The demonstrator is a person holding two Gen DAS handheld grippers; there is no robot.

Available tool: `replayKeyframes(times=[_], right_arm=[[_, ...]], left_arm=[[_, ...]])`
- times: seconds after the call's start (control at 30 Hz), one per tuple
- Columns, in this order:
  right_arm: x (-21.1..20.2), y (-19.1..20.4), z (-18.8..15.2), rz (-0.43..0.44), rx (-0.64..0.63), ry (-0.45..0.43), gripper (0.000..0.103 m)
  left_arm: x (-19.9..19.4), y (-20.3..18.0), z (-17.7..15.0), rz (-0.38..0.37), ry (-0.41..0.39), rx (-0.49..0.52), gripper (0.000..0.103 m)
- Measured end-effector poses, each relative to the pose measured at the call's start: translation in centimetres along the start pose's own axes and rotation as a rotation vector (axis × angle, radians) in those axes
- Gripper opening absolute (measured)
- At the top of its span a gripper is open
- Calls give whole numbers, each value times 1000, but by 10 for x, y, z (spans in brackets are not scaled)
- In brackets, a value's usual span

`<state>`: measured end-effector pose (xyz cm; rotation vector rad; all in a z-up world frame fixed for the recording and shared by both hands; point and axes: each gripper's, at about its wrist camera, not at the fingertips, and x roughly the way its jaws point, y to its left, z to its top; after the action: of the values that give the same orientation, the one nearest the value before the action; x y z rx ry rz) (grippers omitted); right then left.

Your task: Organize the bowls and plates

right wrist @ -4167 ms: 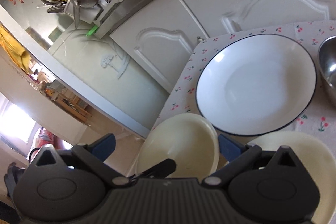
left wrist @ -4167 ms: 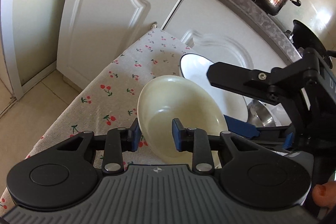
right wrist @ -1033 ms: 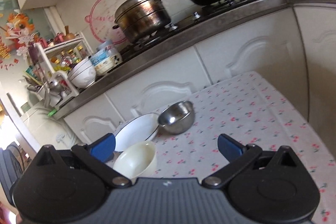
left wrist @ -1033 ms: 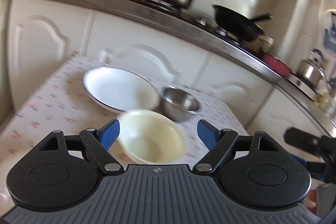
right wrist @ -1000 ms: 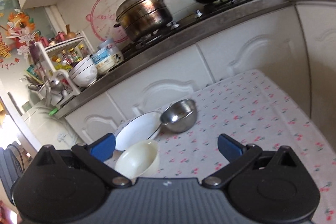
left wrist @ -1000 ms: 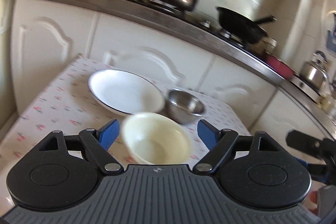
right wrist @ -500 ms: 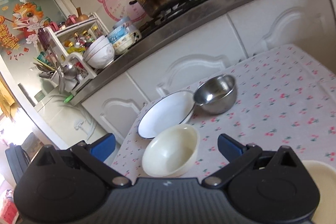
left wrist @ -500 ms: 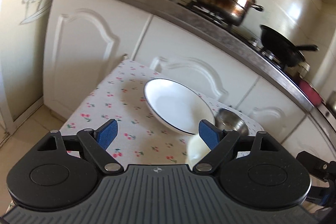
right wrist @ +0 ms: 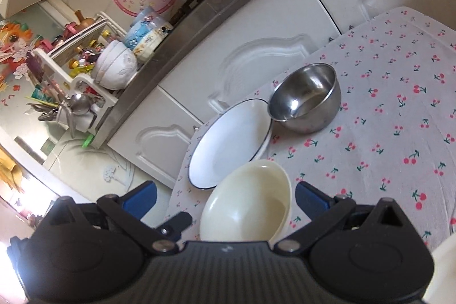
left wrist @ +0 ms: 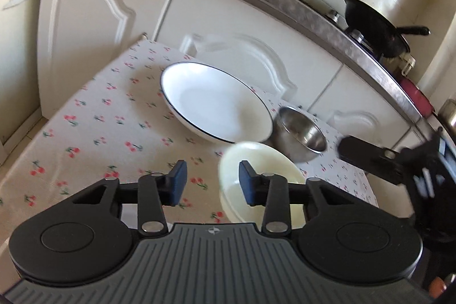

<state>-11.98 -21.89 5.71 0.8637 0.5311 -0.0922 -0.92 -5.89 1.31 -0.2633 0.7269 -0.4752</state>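
Cream plastic bowl [left wrist: 258, 184] sits on the cherry-print tablecloth [left wrist: 94, 133], just in front of the black-rimmed white plate [left wrist: 213, 101] and the steel bowl [left wrist: 299, 133]. Left gripper [left wrist: 212, 181]: jaws have just been closing, now part-narrowed; the right pad sits inside the cream bowl, the left pad outside, so the near rim is between them, but no firm pinch shows and a gap remains on the outer side. Right gripper [right wrist: 225, 200]: jaws wide, nothing held, the same bowl framed between its fingers. Risks, as judgement: a thin rim grip on a light, smooth bowl could slip or tip it on lifting. The bowl may skid on the cloth and knock the plate. Both grippers crowd one bowl and could collide.
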Motion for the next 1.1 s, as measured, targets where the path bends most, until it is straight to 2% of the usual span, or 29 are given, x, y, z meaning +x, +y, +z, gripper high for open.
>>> replayKeyframes(times=[0.2,0.43,1.1], right_arm=[[13,-13,1,7,78,40,103],[17,-14,2,32,85,38,103],[17,-15,-2,70,106,34,103]], left_arm=[[9,-3,-3,29,24,15,35],[17,-5,-5,39,42,14,34],[26,-12,-11,-51,41,45,34]])
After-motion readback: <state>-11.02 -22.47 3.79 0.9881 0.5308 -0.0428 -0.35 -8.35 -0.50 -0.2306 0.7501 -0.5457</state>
